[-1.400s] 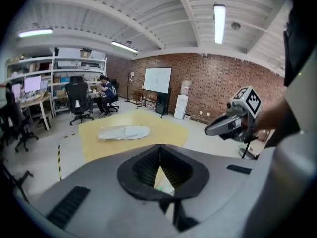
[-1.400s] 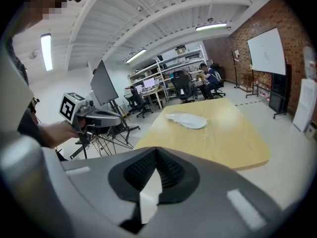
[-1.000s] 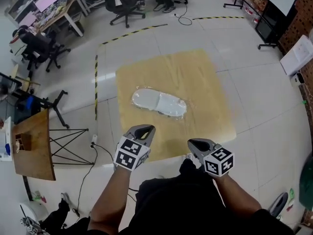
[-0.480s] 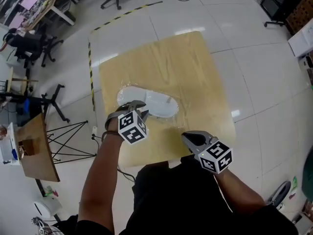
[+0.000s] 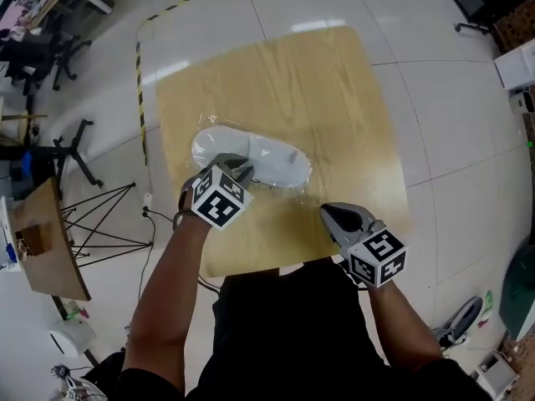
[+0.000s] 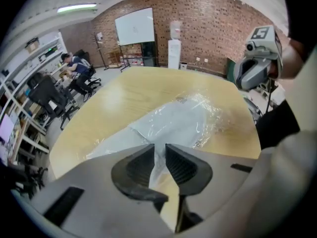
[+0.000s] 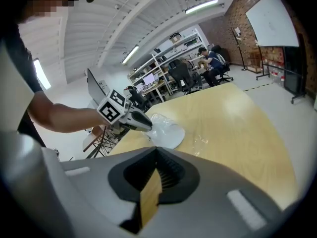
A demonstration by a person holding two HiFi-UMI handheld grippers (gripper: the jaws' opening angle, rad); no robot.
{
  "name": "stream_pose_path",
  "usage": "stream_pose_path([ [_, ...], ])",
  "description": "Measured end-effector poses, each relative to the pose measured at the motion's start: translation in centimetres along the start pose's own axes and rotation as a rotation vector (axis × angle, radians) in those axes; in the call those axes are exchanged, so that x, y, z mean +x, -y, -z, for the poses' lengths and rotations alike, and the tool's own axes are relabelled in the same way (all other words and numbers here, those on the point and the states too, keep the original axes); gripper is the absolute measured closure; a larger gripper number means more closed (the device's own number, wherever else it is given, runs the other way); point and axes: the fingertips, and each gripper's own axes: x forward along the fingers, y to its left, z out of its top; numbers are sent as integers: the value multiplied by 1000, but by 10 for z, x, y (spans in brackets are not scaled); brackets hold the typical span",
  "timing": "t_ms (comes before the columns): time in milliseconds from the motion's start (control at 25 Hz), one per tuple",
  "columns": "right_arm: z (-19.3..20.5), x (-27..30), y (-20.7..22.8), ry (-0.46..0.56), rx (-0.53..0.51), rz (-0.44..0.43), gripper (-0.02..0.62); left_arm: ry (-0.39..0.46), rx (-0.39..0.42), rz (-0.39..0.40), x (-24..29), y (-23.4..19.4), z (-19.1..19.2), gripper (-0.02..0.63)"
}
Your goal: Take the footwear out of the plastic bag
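Note:
A white piece of footwear point(image 5: 272, 153) lies in a clear plastic bag point(image 5: 297, 176) on the square wooden table point(image 5: 334, 98). My left gripper point(image 5: 236, 167) points steeply down at the bag's near side. Its jaws have just been closing and still stand apart. In the left gripper view a fold of the bag point(image 6: 183, 120) runs into the gap of the left gripper point(image 6: 159, 147). My right gripper point(image 5: 332, 214) hangs shut and empty over the table's front edge, clear of the bag. The right gripper view shows the right gripper point(image 7: 156, 150), the left gripper point(image 7: 130, 119) and the bag point(image 7: 166, 132).
A small wooden side table point(image 5: 38, 241) and a metal stand point(image 5: 100, 224) sit left of the table. Black-and-yellow floor tape point(image 5: 139, 65) runs along its left side. Office chairs point(image 6: 49, 95) and desks stand beyond, with a whiteboard point(image 6: 134, 26) against the brick wall.
My left gripper has gone forward and down from the front edge onto the bag, and its jaws have opened. My right gripper has shifted slightly forward and stayed shut.

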Motion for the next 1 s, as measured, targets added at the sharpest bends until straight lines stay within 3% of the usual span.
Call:
stream_pose_path([
  [200, -2, 20, 32, -86, -184, 88, 592, 70, -218, -50, -8, 13, 9, 535],
  [400, -15, 43, 54, -131, -231, 87, 592, 16, -268, -41, -18, 47, 23, 535],
  [520, -25, 53, 62, -173, -289, 82, 592, 28, -262, -39, -31, 53, 21, 535],
  [640, -20, 61, 67, -264, -403, 87, 592, 80, -110, -38, -44, 51, 8, 537],
  [720, -14, 63, 73, -327, -482, 98, 592, 38, 104, -31, -40, 52, 7, 534],
  [840, -1, 68, 84, -431, -624, 140, 586, -98, 431, 12, -23, 55, 22, 480],
  [920, 6, 74, 86, -475, -704, 149, 577, -129, 493, 58, -15, 52, 26, 480],
  [1000, 6, 79, 86, -477, -733, 154, 581, -129, 465, 107, -12, 48, 27, 485],
])
